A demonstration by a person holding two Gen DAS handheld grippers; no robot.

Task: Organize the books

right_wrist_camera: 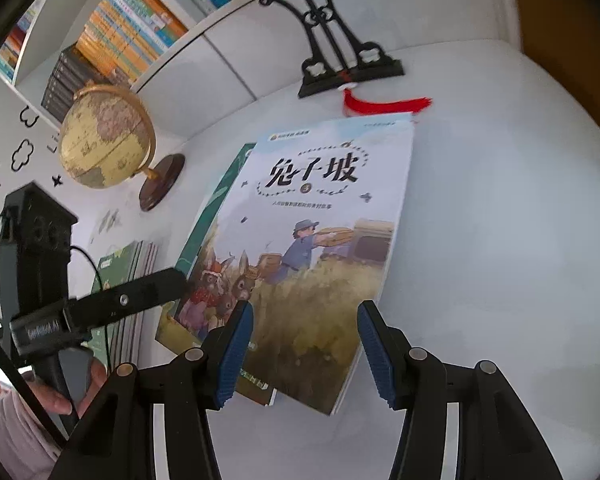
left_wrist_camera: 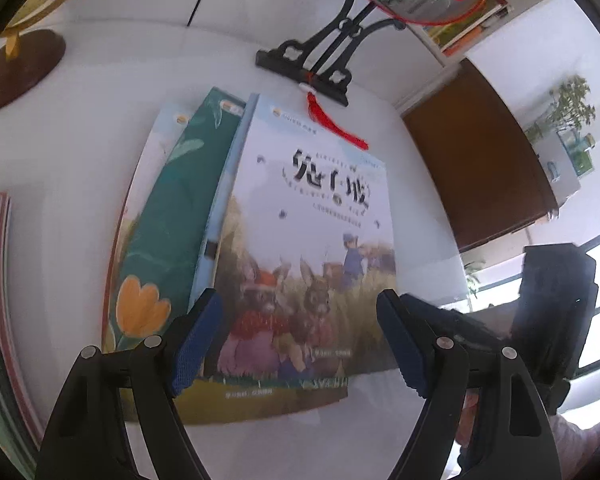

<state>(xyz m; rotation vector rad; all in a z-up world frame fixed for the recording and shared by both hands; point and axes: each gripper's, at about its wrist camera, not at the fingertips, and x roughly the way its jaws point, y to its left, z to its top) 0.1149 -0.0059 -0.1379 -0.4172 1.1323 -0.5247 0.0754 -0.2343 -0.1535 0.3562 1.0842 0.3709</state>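
A small pile of picture books lies flat on the white table (right_wrist_camera: 500, 220). The top book (left_wrist_camera: 300, 220) (right_wrist_camera: 320, 220) shows rabbits in a wheat field. A green book (left_wrist_camera: 172, 208) (right_wrist_camera: 216, 200) sticks out from under its left side. My left gripper (left_wrist_camera: 300, 320) hovers over the near end of the top book, open, with its pads clear of the cover. My right gripper (right_wrist_camera: 304, 316) hangs over the same book's near edge, also open and holding nothing. In the right wrist view the left gripper (right_wrist_camera: 176, 280) reaches in from the left toward the pile.
A black fan stand (left_wrist_camera: 308, 64) (right_wrist_camera: 348, 68) with a red tassel sits just behind the pile. A globe (right_wrist_camera: 104, 136) stands at the far left. Several thin books (right_wrist_camera: 136, 272) lie left of the pile. Behind is a filled bookshelf (right_wrist_camera: 120, 28). A hand (right_wrist_camera: 60, 396) holds the left gripper.
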